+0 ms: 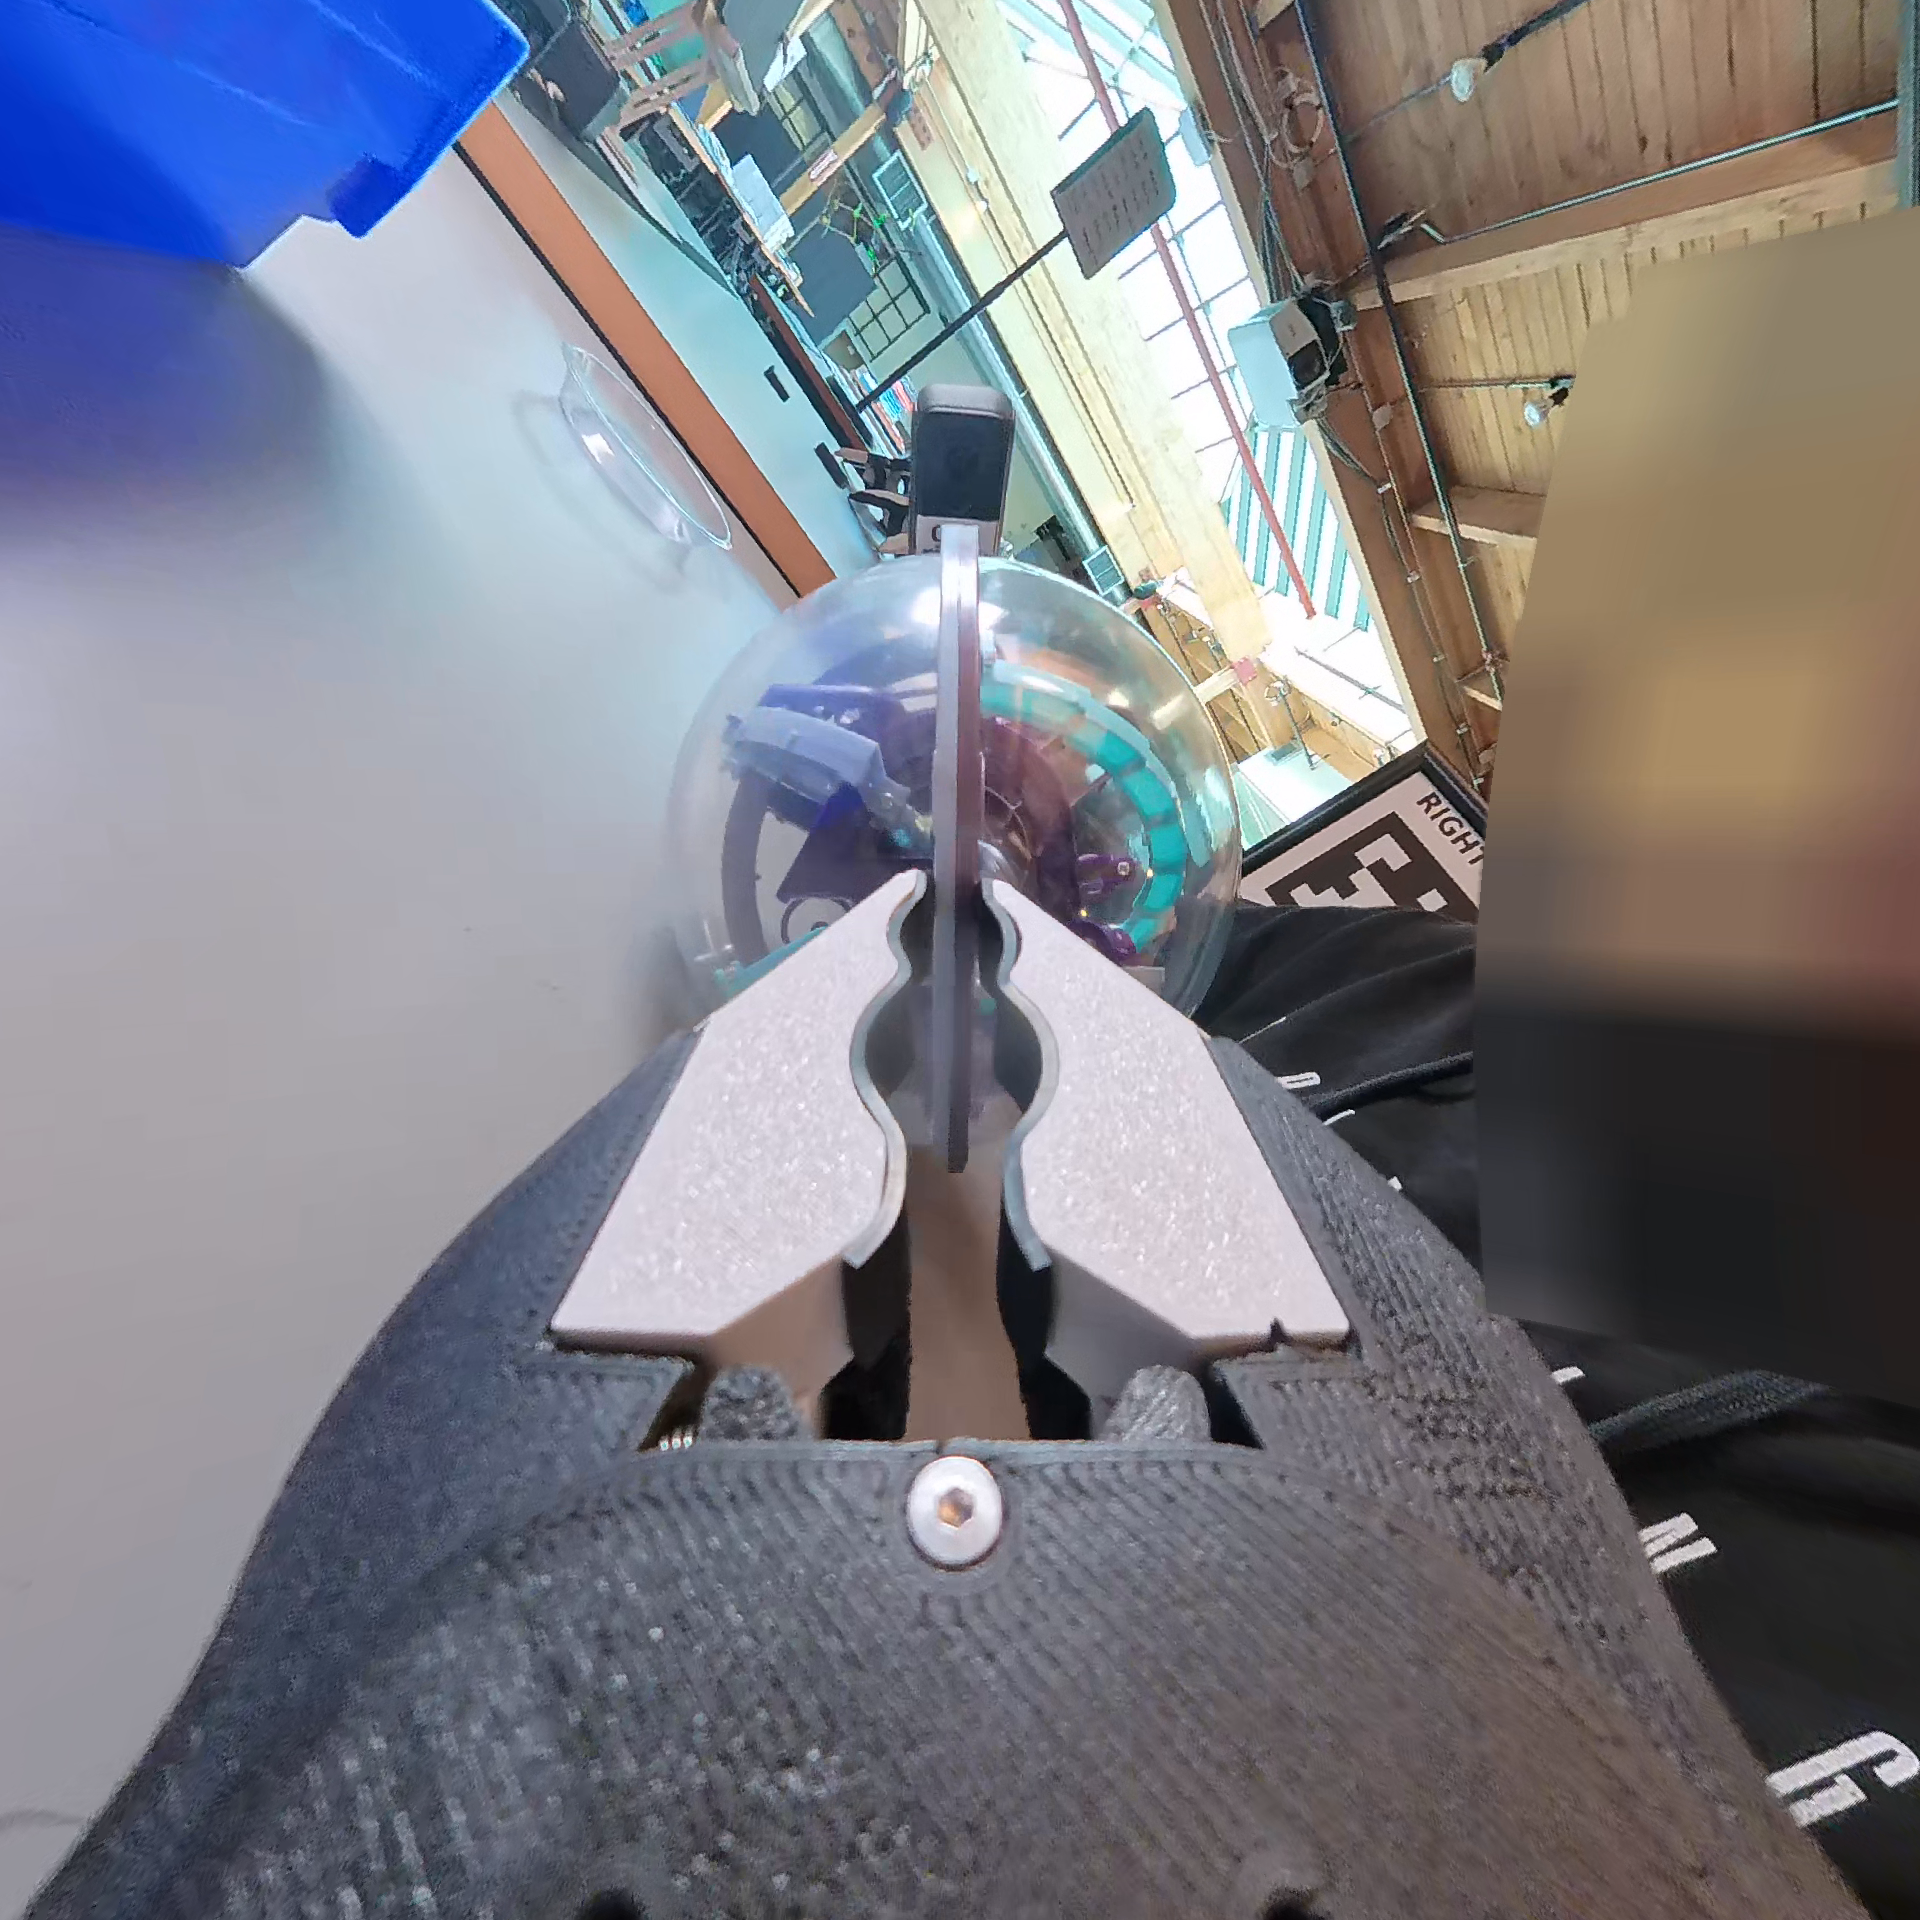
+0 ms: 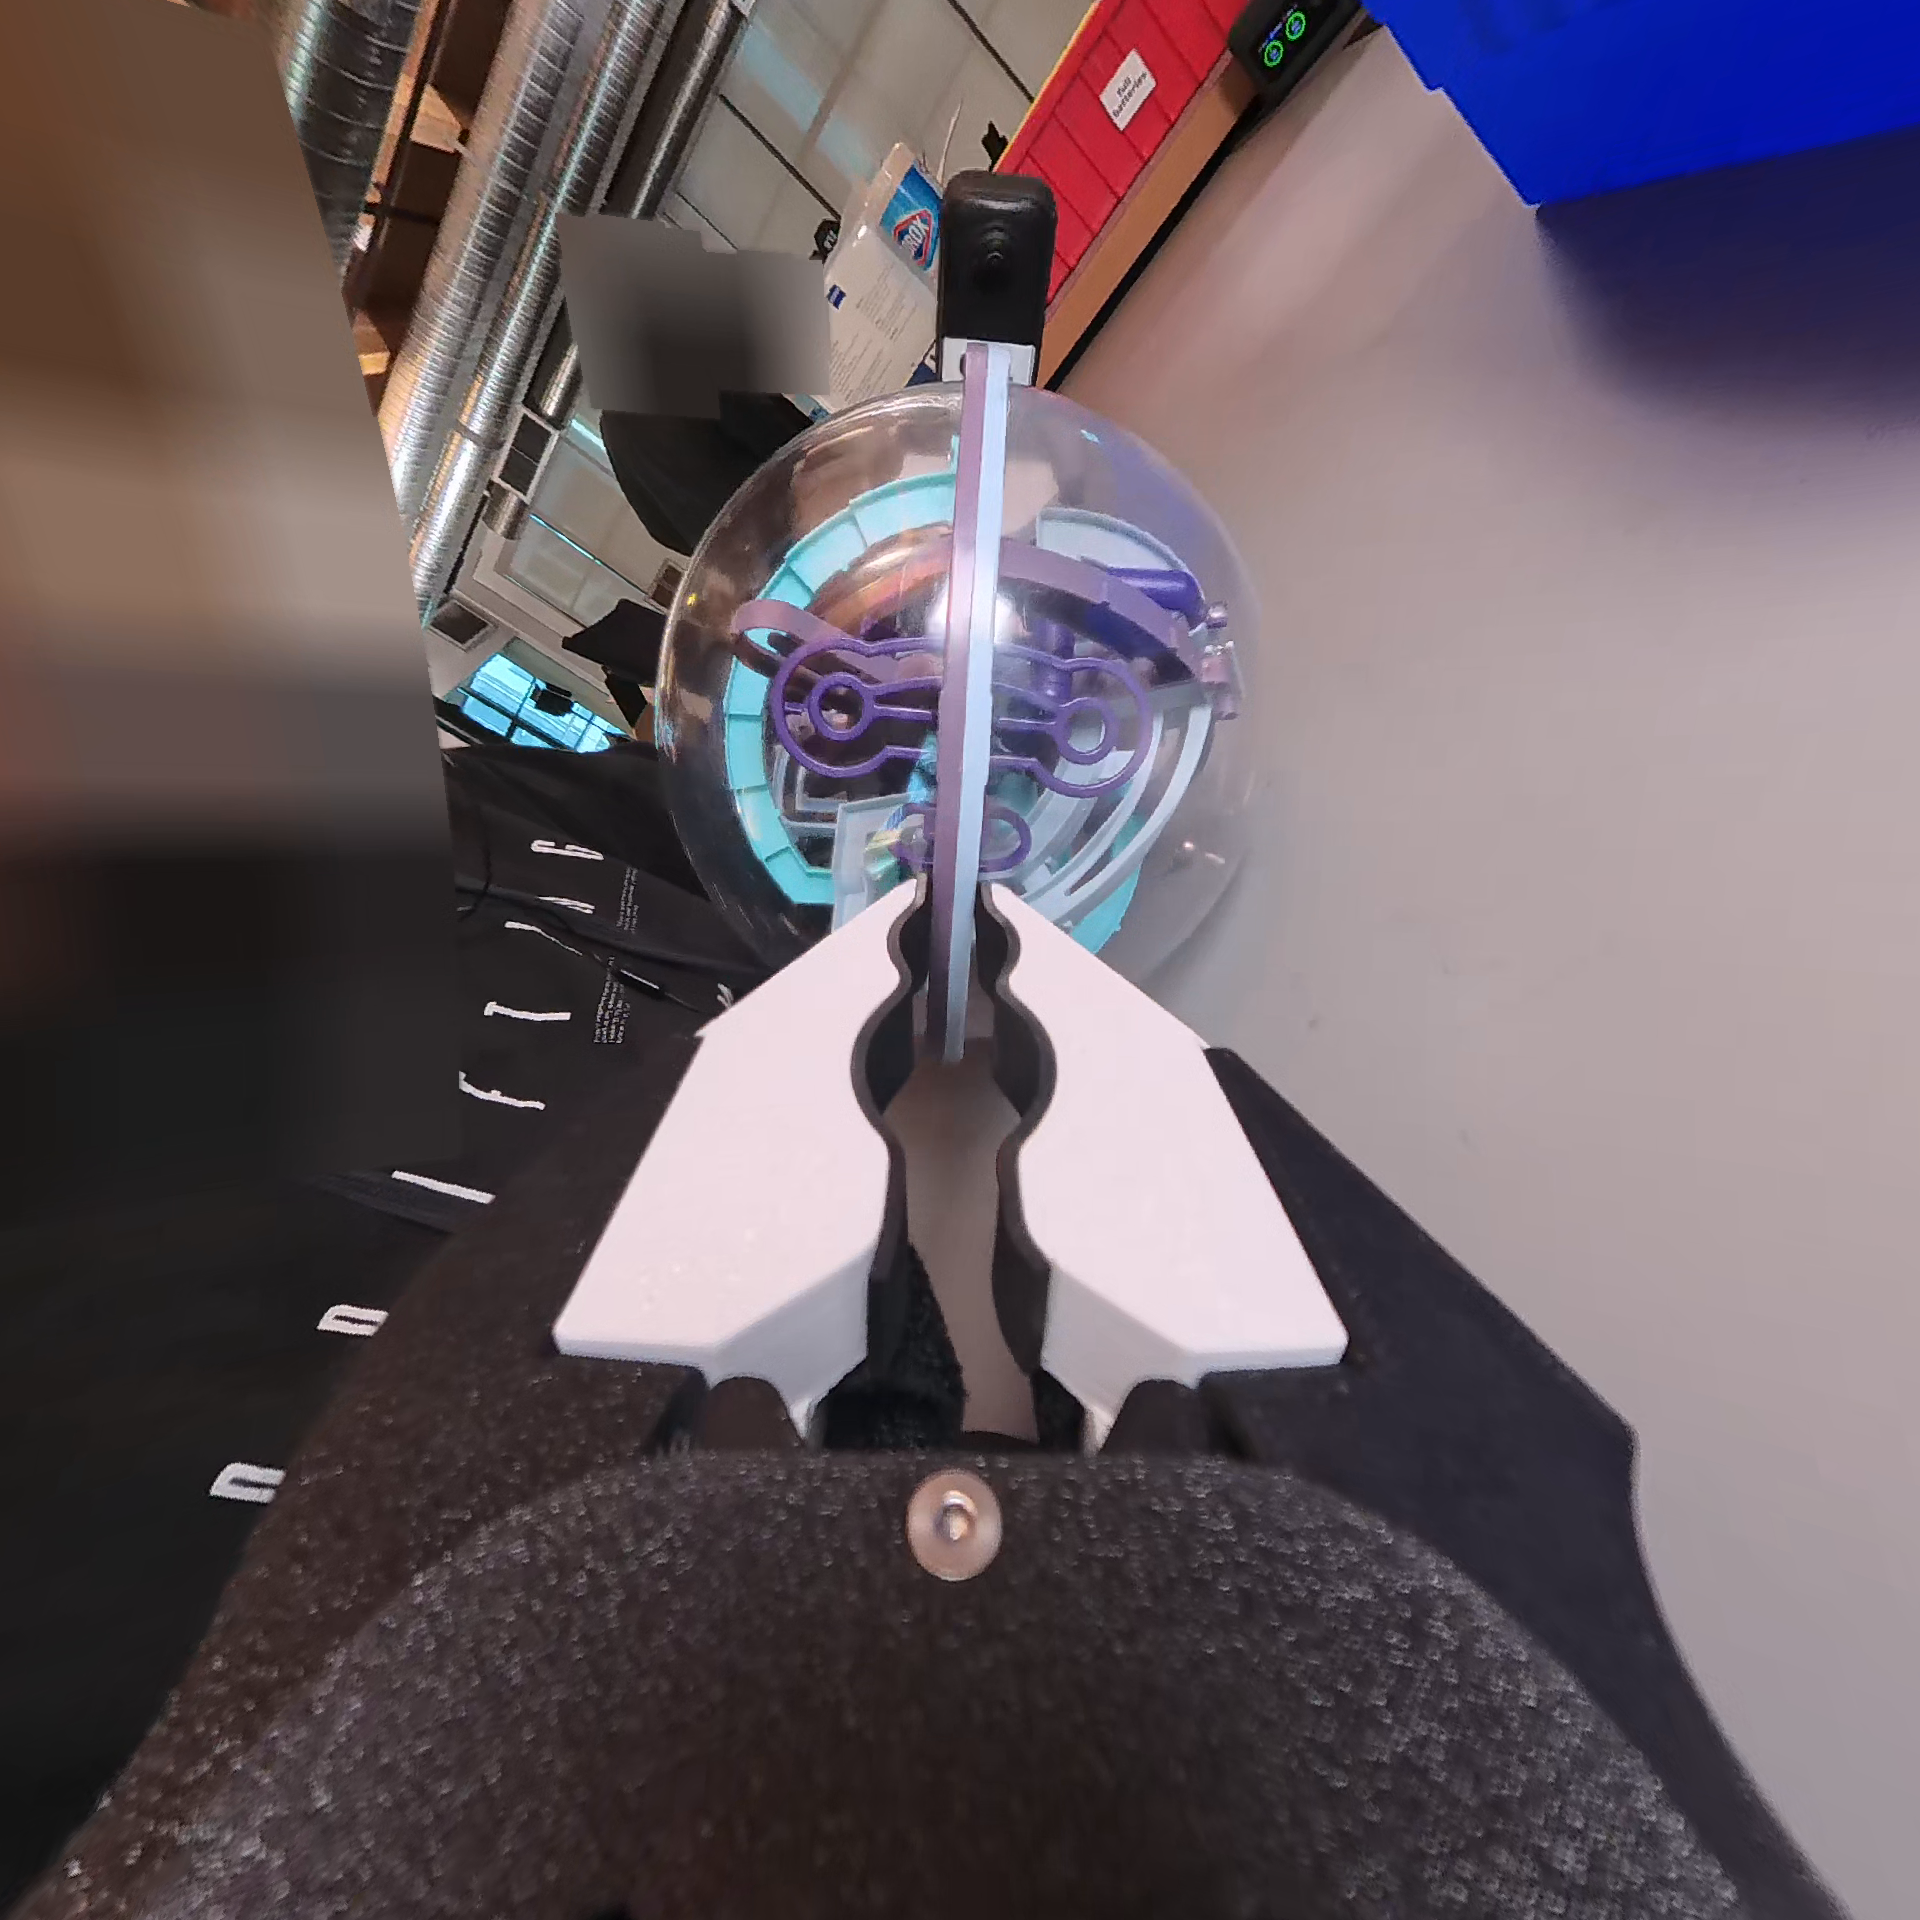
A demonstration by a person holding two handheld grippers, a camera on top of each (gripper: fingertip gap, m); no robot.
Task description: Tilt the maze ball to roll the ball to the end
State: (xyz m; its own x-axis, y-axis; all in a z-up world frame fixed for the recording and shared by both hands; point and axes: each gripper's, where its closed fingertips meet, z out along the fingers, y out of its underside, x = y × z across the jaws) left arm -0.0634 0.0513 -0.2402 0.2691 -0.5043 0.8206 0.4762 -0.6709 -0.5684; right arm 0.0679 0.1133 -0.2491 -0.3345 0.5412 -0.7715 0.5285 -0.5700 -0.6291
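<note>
Item: maze ball [image 1: 1091, 769], a clear sphere with purple and teal tracks inside and a flat grey rim [image 1: 958, 831] running round its middle. Location: held up off the white counter [image 1: 312, 831], between the two claws, the whole set canted steeply against the room.

Left claw [image 1: 954, 894]: clenched on the rim, fingertips pinching the flange edge-on. Right claw [image 2: 954, 899]: likewise clamped on the rim [image 2: 977, 675] from the opposite side (each view shows the other unit's camera poking up beyond the sphere).

Step in hand, by judgement: the tilting itself, both grips set and the sphere rolled well over. The small ball inside cannot be made out with certainty in either view, so progress along the track is not assessable.

Next move calls for: slow, matched wrist rotation of both units, keeping the pinch firm so the thin rim does not slip.

Also present: blue bin [image 1: 208, 114], clear shallow dish [image 1: 634, 457] near the counter edge, red bin [image 2: 1122, 135].
</note>
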